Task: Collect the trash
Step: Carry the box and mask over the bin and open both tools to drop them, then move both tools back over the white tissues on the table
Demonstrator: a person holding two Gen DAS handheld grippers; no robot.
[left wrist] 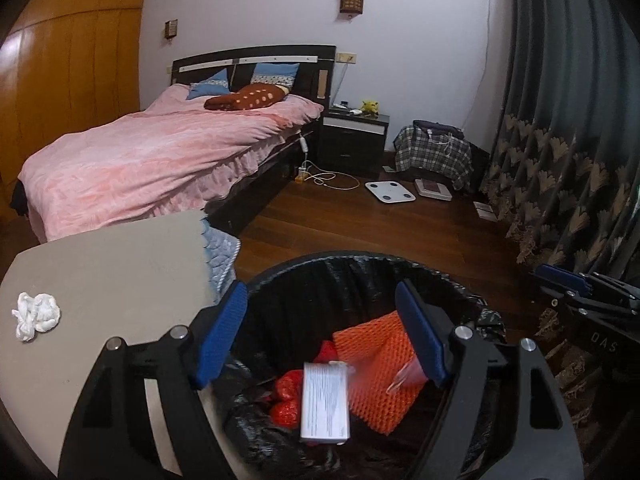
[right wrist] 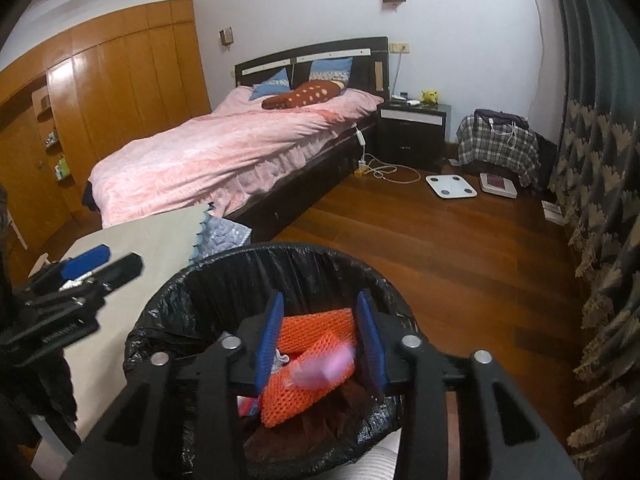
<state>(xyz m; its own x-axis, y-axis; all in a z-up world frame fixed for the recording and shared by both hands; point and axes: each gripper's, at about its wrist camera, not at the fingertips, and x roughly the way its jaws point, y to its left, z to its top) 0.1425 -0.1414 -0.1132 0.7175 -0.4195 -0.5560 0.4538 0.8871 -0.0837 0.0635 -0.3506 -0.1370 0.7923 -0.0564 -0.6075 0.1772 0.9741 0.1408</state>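
Bedroom floor — bin (left wrist: 360, 276) beside table (left wrist: 120, 280) w/ tissue (left wrist: 36, 316).

Bin liner (left wrist: 304, 280) glossy black; foam netting (left wrist: 372, 344) orange, mesh-patterned; box (left wrist: 325, 404) white with grey print. At 9 o'clock, crumpled tissue (left wrist: 35, 316) white on beige table (left wrist: 120, 280). At 11 o'clock, bedspread (left wrist: 152, 156) pink; cushion (left wrist: 244, 97) maroon, pale-dotted. At 3 o'clock, curtain (left wrist: 560, 160) dark grey-green with tan fan motifs

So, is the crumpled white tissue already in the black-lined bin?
No, the crumpled white tissue lies on the grey tabletop, outside the black-lined bin.
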